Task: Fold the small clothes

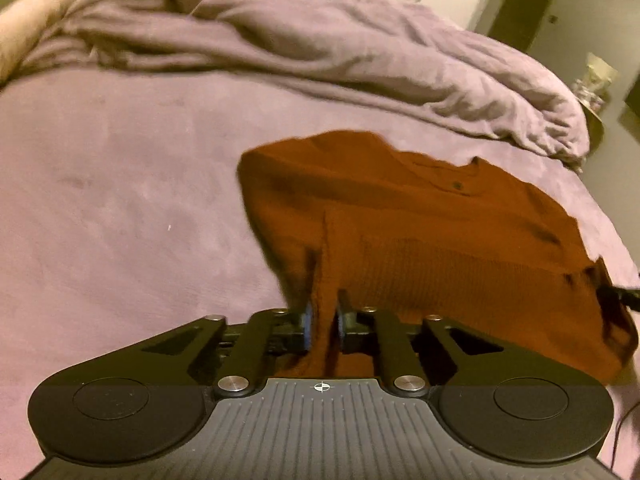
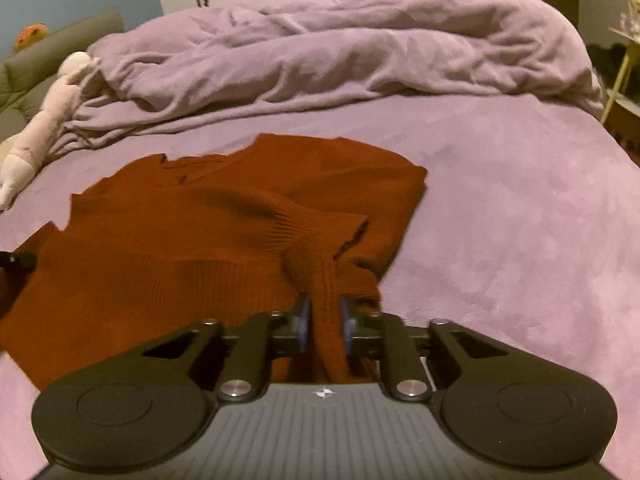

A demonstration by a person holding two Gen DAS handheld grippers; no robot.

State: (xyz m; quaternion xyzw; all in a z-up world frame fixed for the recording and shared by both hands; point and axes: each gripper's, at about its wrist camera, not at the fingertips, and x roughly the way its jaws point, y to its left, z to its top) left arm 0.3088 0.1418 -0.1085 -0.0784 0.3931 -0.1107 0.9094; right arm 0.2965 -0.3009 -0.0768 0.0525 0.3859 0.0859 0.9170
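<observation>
Rust-red knitted sweater point(image 1: 420, 248) lies spread on a purple bedsheet point(image 1: 120, 200), collar and a dark button point(image 1: 457, 186) toward the rumpled purple duvet point(image 1: 360, 52) at the far side, as a person works two handheld grippers at its near hem.

Left wrist view: the left gripper point(image 1: 323, 320) is clenched on a pinch of the knit near the sweater's left bottom corner, the cloth rising in a ridge between the blue pads. The garment stretches away ahead and to the right of the fingers, its long axis running from hem to collar. At the right edge a dark tip, likely the other gripper, shows beside the far corner.

Right wrist view: the right gripper point(image 2: 324, 322) is clamped on a ribbed fold of the sweater point(image 2: 180, 240) near the right bottom corner, with a sleeve cuff point(image 2: 352, 232) bunched just beyond the fingers. The body lies ahead and to the left. Only this view shows the pale soft toy point(image 2: 48, 120) beside the duvet point(image 2: 360, 60) and the white wardrobe doors behind.

Both hands hold a near corner each, so the fold would seem to run forward, hem toward collar.
</observation>
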